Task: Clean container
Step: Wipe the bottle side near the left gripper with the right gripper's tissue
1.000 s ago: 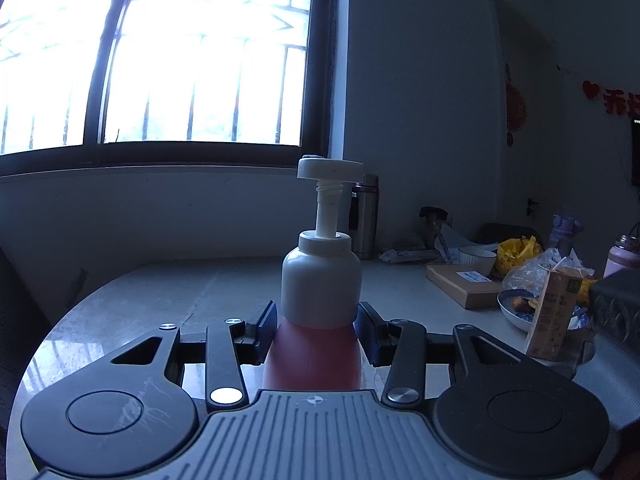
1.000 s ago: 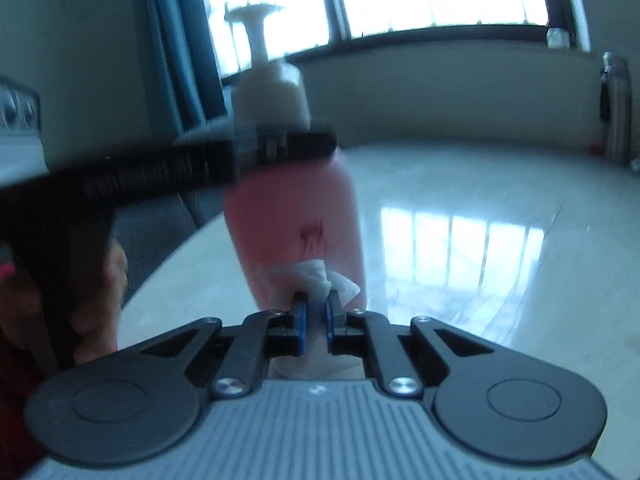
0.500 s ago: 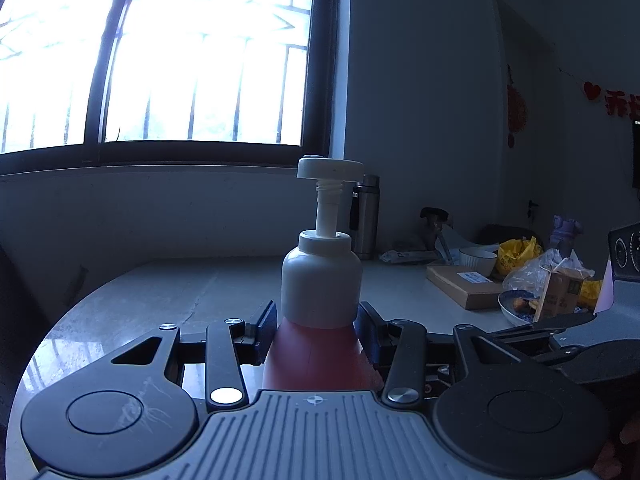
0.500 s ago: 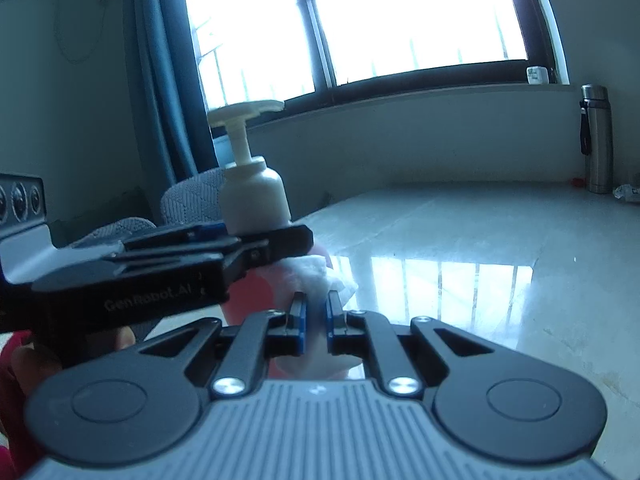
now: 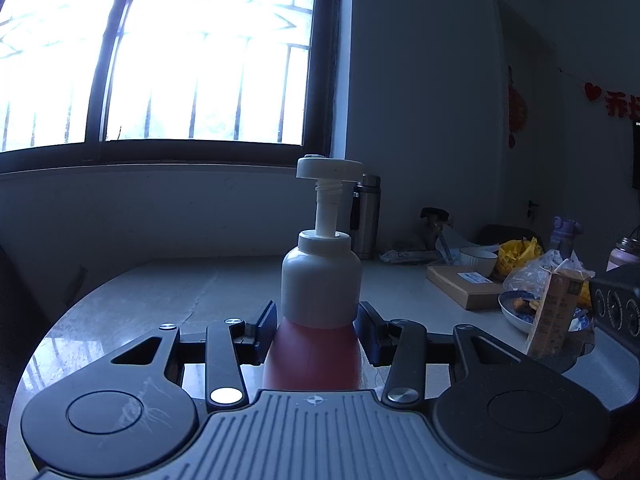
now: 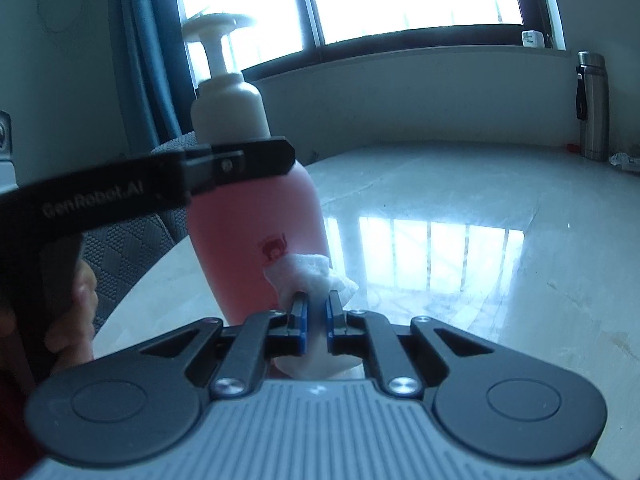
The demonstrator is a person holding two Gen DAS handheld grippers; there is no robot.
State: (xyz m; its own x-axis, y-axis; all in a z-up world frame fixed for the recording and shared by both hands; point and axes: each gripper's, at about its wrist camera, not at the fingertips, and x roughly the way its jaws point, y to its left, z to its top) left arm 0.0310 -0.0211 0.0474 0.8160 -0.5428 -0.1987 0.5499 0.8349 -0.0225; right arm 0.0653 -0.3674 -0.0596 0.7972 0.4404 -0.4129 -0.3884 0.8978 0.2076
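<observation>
Here, the scene line by line:

Container: a pink pump bottle (image 5: 316,354) with a white cap and pump head, standing upright near the rounded edge of the pale, glossy tabletop (image 5: 160,300).

Left gripper (image 5: 316,330): its fingers (image 5: 264,326) are clamped on the bottle's shoulder, just under the white cap, bracing it.

Right gripper (image 6: 316,320): its fingers (image 6: 299,320) are pinched tight on a white wipe (image 6: 310,272), whose crumpled tip lies against the bottle's lower side, beside a small red logo.

Step, as I judge it: wiping the bottle's wall while the other hand steadies it.

Risk, tipping: a hard sideways push low on the bottle could lever it against the high grip and tilt it.

Risk, wipe: only a little tissue pokes past the fingers, so hard plastic could scrape the bottle.

Risk, coverage: the far side and the area under the left fingers may go unwiped.

Surroundings: a steel flask (image 6: 592,106) by the wall, well apart.
</observation>
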